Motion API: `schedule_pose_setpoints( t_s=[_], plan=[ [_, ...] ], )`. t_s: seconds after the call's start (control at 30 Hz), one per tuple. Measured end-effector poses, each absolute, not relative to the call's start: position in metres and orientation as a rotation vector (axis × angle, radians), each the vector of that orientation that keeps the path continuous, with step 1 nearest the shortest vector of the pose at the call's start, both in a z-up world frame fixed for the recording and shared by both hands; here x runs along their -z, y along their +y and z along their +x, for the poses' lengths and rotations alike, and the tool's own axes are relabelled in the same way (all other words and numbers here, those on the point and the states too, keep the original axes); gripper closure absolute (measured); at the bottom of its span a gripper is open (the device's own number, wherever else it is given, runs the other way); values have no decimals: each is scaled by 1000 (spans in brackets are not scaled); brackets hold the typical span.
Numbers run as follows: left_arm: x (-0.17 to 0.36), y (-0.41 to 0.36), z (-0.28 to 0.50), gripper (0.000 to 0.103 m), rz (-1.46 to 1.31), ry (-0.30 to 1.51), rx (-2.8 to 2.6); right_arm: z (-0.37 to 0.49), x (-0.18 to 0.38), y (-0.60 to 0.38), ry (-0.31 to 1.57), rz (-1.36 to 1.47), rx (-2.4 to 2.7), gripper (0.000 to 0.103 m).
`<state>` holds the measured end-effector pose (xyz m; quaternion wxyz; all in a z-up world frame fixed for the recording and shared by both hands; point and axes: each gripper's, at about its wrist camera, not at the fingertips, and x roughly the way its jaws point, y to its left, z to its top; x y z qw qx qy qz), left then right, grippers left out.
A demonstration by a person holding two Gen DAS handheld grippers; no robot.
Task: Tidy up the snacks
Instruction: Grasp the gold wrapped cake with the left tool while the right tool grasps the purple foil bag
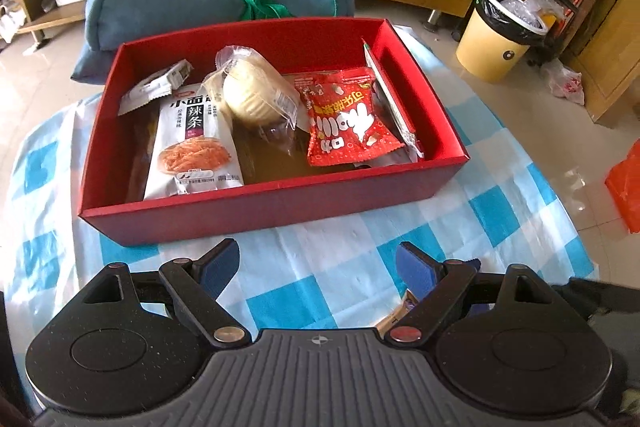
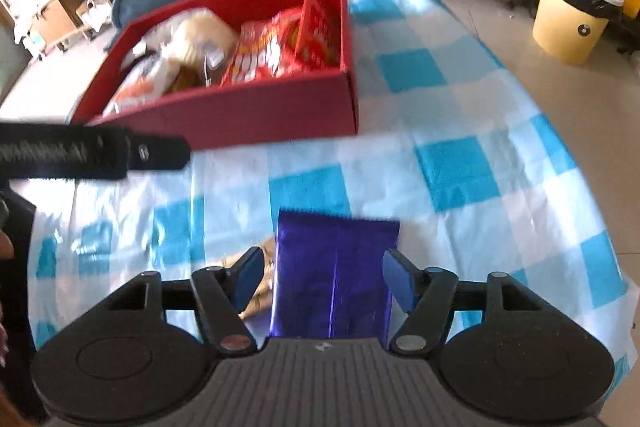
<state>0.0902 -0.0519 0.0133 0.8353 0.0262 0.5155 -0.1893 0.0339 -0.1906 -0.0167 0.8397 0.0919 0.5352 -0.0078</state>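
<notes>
The purple foil packet (image 2: pixel 334 275) is lying flat on the checked tabletop (image 2: pixel 460 163), between the right gripper's (image 2: pixel 323 281) parted, untouching jaws. It is looking light, slippery and crinkly; pinching across its long edges seems safest. The left gripper (image 1: pixel 318 269) is hanging open and empty before the red box (image 1: pixel 260 209).

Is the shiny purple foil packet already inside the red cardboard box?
No, the shiny purple foil packet lies on the blue-and-white checked tablecloth, well outside the red cardboard box, between the open fingers of the right claw.
</notes>
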Motion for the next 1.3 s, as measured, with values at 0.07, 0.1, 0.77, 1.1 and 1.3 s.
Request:
schedule_pose_setpoints(
  t_s=[0.07, 0.1, 0.77, 1.1, 1.3],
  plan=[
    [-15, -52, 89, 14, 53, 1089, 406, 31, 22, -189, 1151, 186, 16, 42],
    [-15, -51, 88, 14, 52, 1088, 408, 31, 24, -188, 1158, 181, 20, 42],
    [7, -68, 71, 13, 154, 1153, 524, 6, 30, -195, 1190, 125, 11, 38],
    [45, -107, 49, 14, 358, 1195, 659, -5, 17, -240, 1135, 217, 139, 38],
    [53, -119, 41, 22, 443, 1173, 632, -3, 14, -245, 1123, 245, 142, 38]
  ],
)
